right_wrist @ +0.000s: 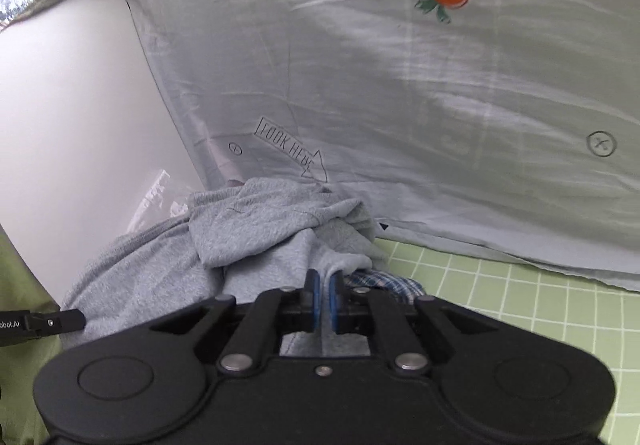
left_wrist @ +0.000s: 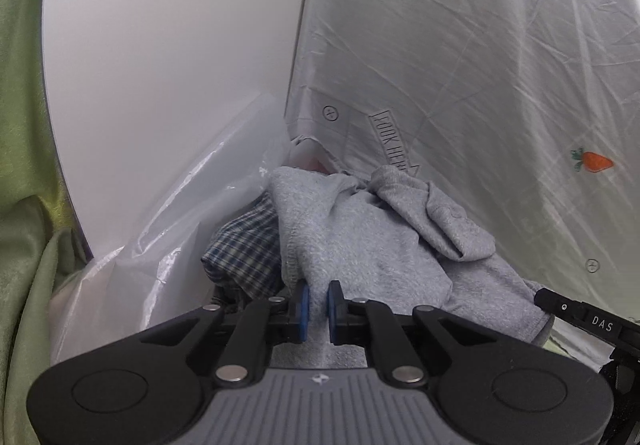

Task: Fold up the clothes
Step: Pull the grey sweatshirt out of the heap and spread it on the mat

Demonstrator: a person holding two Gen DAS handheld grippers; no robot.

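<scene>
While both grippers [left_wrist: 318, 295] [right_wrist: 325, 287] pinch the grey garment [left_wrist: 360, 245], only the right view shows green checked cloth [right_wrist: 500, 297].

My left gripper [left_wrist: 318, 301] pinching the sweatshirt [left_wrist: 360, 245] heap's near edge, my right gripper [right_wrist: 325, 295] likewise, checked garment [left_wrist: 244, 249] left of and under it, plastic bag [left_wrist: 180, 229] further left, printed sheet [left_wrist: 460, 65] behind.

We see soft, even, dim light in both views, without glare. The sheet [right_wrist: 400, 85] carries a broad diagonal shadow at centre right of the right wrist view. Fisheye curvature bends the edges, the corners go black, and the sheet's creases are slightly smeared.
</scene>
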